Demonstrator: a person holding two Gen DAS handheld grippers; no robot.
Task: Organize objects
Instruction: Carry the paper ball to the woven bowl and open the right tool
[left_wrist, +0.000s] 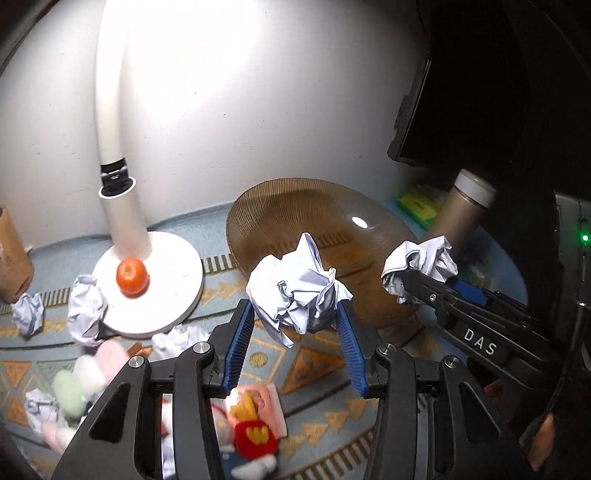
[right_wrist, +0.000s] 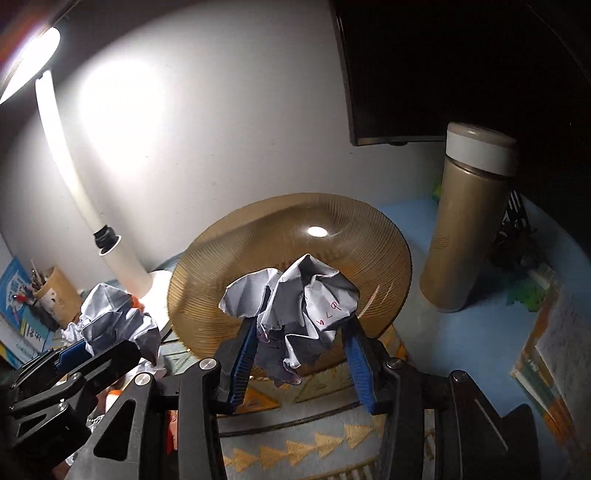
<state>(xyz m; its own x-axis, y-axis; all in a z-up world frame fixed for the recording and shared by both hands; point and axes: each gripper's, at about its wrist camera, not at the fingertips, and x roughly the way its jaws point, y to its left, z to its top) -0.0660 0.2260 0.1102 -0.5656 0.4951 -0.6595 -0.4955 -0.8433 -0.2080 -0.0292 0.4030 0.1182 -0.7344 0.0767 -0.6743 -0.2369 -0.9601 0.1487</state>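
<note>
The left tongs (left_wrist: 297, 314) were clamped on a paper ball (left_wrist: 295, 291), held clear above the patterned desk (left_wrist: 321, 365) in front of the amber bowl (left_wrist: 295, 210). The right tongs (right_wrist: 301, 339) gripped a second ball (right_wrist: 295, 299) before the same bowl. An orange (left_wrist: 132, 277) sat on the lamp base (left_wrist: 173, 295); a flask (right_wrist: 469, 221) stood to the bowl's right.

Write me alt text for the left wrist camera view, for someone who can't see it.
The left gripper holds a crumpled paper ball above a patterned mat, in front of a brown ribbed plate. At right, the right gripper holds a second paper ball. An orange sits on a white lamp base, with more paper wads and plush toys nearby.
</note>
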